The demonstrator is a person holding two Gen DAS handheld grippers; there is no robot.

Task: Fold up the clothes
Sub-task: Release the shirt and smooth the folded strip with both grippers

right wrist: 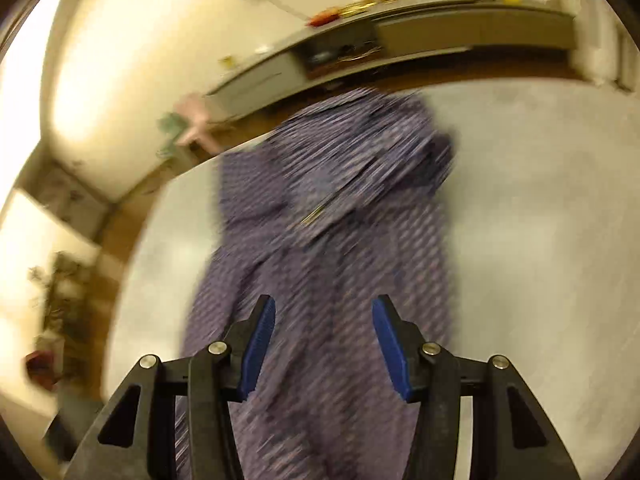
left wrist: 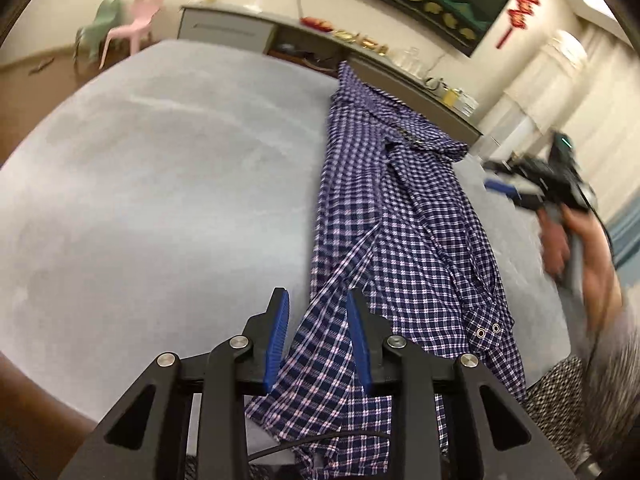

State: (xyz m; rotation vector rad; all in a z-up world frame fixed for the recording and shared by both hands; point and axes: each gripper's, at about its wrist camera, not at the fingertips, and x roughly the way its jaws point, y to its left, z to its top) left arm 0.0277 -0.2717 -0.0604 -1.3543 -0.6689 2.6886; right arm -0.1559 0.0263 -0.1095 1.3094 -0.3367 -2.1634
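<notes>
The left wrist view sits just behind the left claw (left wrist: 316,336) and looks forward and steeply down along its blue-padded fingers, close over the near hem of the navy-and-white checked cotton shirt (left wrist: 400,220) on the pale grey cloth-covered tabletop (left wrist: 160,180). Far right in it, blurred, a hand carries the right claw (left wrist: 500,188). The right wrist view rides behind the right claw (right wrist: 324,336) the same way — tilted down, close, heavily smeared. Both share the shirt (right wrist: 332,216), the tabletop (right wrist: 540,220) and the long grey low cabinet (left wrist: 240,28) along the cream wall — the cabinet (right wrist: 440,32) tops the right view.
</notes>
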